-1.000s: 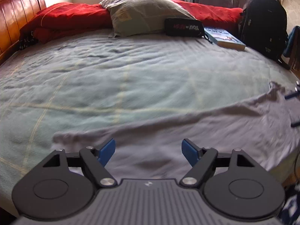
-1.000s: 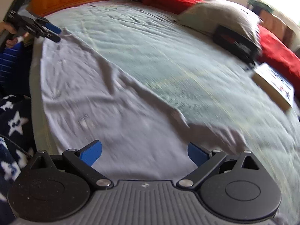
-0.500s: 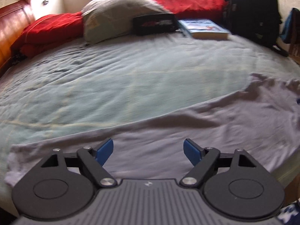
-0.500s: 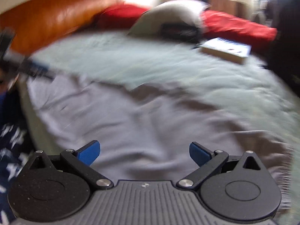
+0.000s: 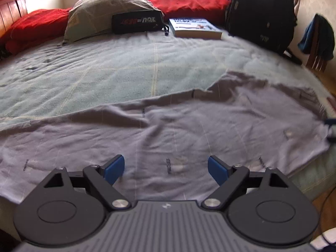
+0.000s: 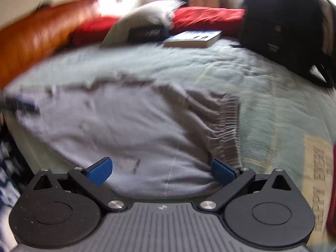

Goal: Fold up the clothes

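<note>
The left gripper [image 5: 165, 169] hovered over the lavender garment [image 5: 189, 126], jaws opening, gripping nothing; the right gripper [image 6: 161, 171] likewise gaped empty. The garment lay flat on the bed [image 5: 105, 73].

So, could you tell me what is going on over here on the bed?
A person is folding clothes with a pair of hand-held tongs in each hand. A pale lilac shirt lies spread out, still wrinkled and unfolded, along the near edge of the bed. The left tongs hover over the shirt, their jaws opening with nothing gripped. The right tongs are open above the shirt's hem end. A pillow, a book and a backpack sit at the far side.
</note>
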### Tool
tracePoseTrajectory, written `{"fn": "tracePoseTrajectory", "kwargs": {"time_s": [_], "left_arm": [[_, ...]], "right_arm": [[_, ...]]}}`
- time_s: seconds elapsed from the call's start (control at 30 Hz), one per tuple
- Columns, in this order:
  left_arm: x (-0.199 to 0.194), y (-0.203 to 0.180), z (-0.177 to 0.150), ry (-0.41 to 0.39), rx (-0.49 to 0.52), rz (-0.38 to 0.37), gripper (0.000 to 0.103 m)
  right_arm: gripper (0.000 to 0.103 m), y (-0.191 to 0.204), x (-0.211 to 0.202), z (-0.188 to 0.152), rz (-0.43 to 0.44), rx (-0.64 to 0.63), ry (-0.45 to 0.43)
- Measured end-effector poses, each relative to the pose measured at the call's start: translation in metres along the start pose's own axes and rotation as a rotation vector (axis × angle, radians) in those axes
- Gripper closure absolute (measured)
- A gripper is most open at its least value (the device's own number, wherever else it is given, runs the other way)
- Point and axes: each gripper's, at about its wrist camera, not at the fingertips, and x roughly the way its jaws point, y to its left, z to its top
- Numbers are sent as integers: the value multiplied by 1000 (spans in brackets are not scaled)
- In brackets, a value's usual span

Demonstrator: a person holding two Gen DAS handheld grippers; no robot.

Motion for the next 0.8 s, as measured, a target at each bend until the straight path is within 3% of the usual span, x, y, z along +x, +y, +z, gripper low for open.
{"fn": "tracePoseTrajectory", "kwargs": {"time_s": [0.07, 0.2, 0.4, 0.5, 0.53, 0.6, 0.67, 0.73, 0.8], "left_arm": [[-5, -6, -3, -11, 14, -2, 16], [-10, -14, -5, -31, 24, -9, 16], [-11, -19, -11, -22, 14, -15, 16], [-8, -13, -13, -6, -16, -42, 16], [-6, -10, -13, -2, -28, -50, 16], [-4, -4, -16, 6, -41, -51, 16], [0, 2, -20, 13, -55, -48, 13], [2, 5, -21, 11, -73, -55, 12], [-1, 5, -20, -1, -68, -62, 12]], "right_arm": [[0, -11, -15, 6, 43, 104, -75], [0, -16, -16, 29, 75, 168, -149], [0, 6, 53, 73, 53, 159, -46], [0, 13, 90, 80, -6, 163, 38], [0, 12, 98, 79, -61, 146, 56], [5, 5, 102, 70, -186, 85, 75], [8, -10, 93, 61, -179, 79, 50], [14, -21, 83, 61, -151, 150, 34], [11, -20, 78, 68, -159, 203, 40]]}}
